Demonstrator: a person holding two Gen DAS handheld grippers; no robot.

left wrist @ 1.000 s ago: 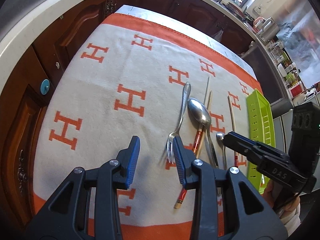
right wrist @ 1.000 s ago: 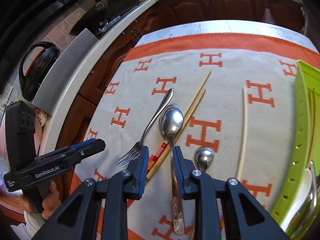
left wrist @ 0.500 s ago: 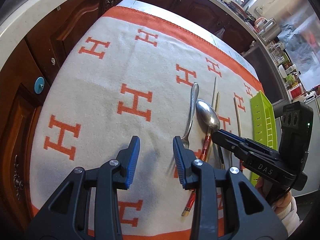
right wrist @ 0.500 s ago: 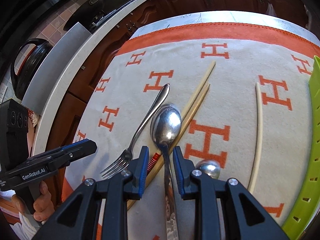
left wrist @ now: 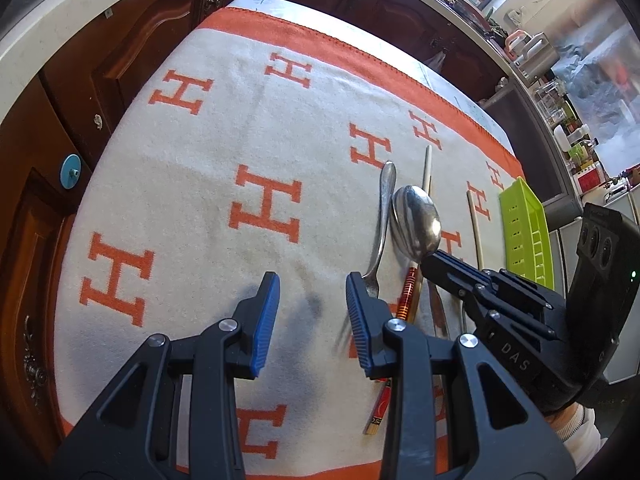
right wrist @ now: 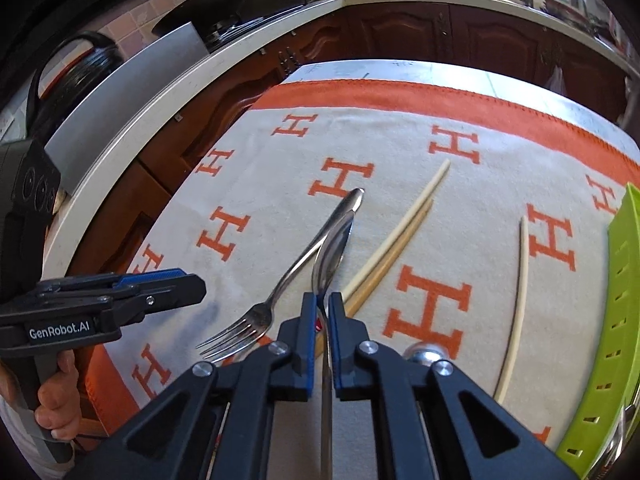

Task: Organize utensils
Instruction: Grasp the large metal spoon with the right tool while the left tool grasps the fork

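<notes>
Now the right fingers [right wrist: 319,312], just closing, clamp the spoon's [right wrist: 332,252] neck between them.

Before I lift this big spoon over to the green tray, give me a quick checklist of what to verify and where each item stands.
1. Right gripper shut on the big spoon: ok, its jaws have just closed on the neck of the handle.
2. Nothing else caught in the pads: cannot tell, the chopsticks run close under them.
3. Fork clear of the spoon: not ok, its handle touches the bowl.
4. Left gripper out of the way: ok, open and empty beside the fork.
5. Green tray has room: cannot tell, mostly out of view.
</notes>
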